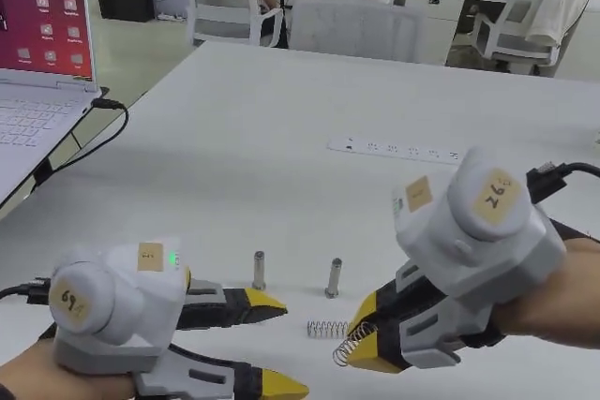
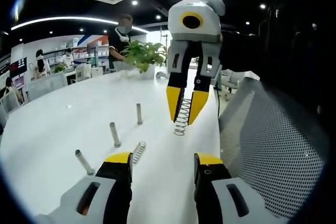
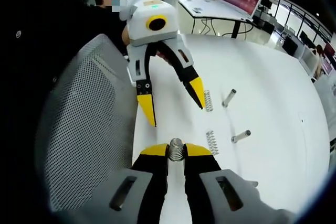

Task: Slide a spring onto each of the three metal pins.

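Note:
Two short metal pins (image 1: 259, 271) (image 1: 334, 278) stand upright on the white table (image 1: 281, 138). The left gripper view has three pins (image 2: 138, 114) (image 2: 114, 134) (image 2: 84, 162) in a row. My right gripper (image 1: 364, 336) is shut on a spring (image 1: 349, 346), which it holds just above the table; the coil's end sits between its jaws (image 3: 176, 149). A loose spring (image 1: 326, 329) lies beside it, near the right pin. Another spring (image 3: 208, 100) lies further off. My left gripper (image 1: 277, 344) is open and holds nothing, low at the near left, facing the right one.
An open laptop (image 1: 37, 53) with a black cable (image 1: 94, 142) sits at the far left edge. A white power strip (image 1: 398, 149) lies mid-table. Mesh chairs (image 1: 356, 30) stand beyond the far edge. A grey mesh chair (image 2: 273, 145) is close by me.

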### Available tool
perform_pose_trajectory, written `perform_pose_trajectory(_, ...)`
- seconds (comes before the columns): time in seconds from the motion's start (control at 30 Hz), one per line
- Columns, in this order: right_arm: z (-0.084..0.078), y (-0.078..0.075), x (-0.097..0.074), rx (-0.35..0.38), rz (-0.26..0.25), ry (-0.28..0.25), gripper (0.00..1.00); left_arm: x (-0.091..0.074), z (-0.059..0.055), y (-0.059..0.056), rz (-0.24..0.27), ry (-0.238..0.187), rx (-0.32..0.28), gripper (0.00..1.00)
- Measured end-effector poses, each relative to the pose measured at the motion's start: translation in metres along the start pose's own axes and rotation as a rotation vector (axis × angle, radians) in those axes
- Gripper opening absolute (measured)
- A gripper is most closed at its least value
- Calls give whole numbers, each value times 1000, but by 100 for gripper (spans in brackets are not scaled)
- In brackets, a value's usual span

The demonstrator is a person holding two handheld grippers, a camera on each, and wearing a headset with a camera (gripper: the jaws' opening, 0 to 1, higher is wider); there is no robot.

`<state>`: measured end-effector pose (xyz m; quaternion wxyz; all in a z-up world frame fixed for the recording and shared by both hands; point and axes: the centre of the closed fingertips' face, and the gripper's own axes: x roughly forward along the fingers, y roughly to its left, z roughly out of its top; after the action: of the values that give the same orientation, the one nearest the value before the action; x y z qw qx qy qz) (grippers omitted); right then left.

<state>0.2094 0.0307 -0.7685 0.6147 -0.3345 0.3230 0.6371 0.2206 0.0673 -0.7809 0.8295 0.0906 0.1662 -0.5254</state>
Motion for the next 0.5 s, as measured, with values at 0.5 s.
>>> perform_pose_trajectory(0.5, -20, -18, -6, 11, -33, 89, 9, -21, -14, 18, 113, -13, -62, 48)
